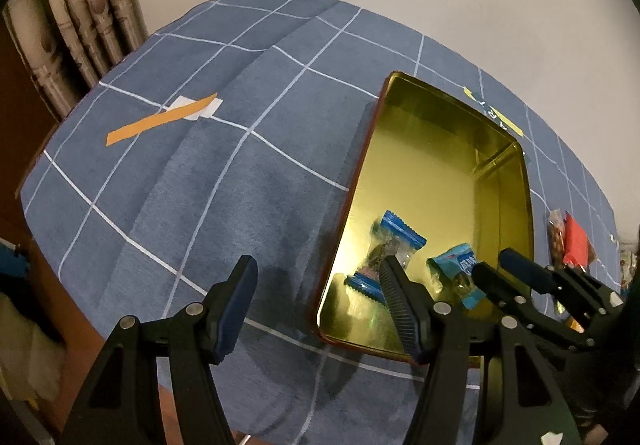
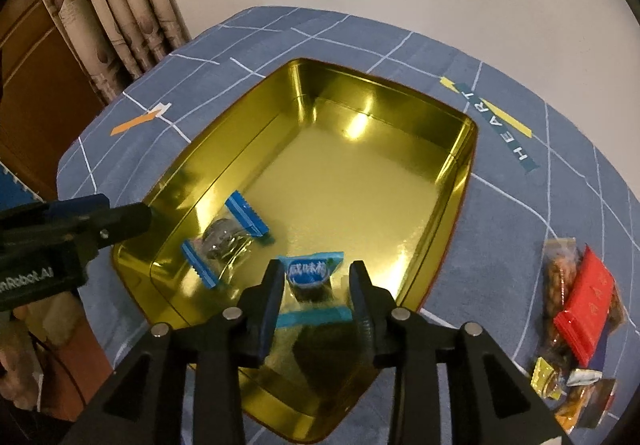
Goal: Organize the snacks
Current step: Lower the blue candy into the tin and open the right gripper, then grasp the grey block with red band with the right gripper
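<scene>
Right wrist view: your right gripper (image 2: 316, 281) straddles, jaws wide, the light-blue candy (image 2: 314, 275) at 12 o'clock, long axis along the fingers; left gripper (image 1: 320, 297) gapes empty.

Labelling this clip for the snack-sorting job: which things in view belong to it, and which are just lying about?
Part of the job:
gold tin
clear candy with blue ends, in the tin
light blue snack packet, between the open right gripper fingers
snack pile on the cloth beside the tin

Just there:
checked tablecloth
curtain
open left gripper
</scene>
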Tool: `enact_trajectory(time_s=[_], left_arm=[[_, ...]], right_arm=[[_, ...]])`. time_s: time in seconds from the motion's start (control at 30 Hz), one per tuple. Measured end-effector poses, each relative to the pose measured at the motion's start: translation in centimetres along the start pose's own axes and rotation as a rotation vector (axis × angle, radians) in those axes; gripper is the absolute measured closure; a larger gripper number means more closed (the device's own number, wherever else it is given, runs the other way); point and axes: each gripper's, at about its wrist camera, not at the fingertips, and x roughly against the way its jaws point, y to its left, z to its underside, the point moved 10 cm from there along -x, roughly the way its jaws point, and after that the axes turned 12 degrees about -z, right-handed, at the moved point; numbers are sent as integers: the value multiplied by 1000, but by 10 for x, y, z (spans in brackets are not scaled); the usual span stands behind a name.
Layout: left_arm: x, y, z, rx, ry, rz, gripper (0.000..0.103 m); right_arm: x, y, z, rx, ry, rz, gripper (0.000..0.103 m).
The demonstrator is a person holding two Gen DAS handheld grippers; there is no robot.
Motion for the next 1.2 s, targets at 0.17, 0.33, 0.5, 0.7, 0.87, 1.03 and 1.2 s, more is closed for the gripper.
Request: enact_trajectory(time_s=[0.17,0.33,0.5,0.7,0.87,1.03,1.2], left_arm=[[3,-8,2,-36,-16,-7,43],[8,-16,2,-76,-45,-20,41],[11,-26,5,-118,-59,-19,41],[17,-42,10,-145,-54,36,41],[25,-61,15,-198,-78,42,41],[44,-90,19,-276,-122,77,37],[58,-133,35,-403,-145,94,37]], right_arm=[[26,-2,-1,-14,-71,-13,68],[54,-26,13,-40,-85,22,68],[96,-81,39,-110,-128,101,68],[149,-171,81,-263,-179,245,56],[176,-227,119,-367,-178,324,56],[185,-261,150,-415,-160,366,55],[171,-278,171,-452,-135,346,55]])
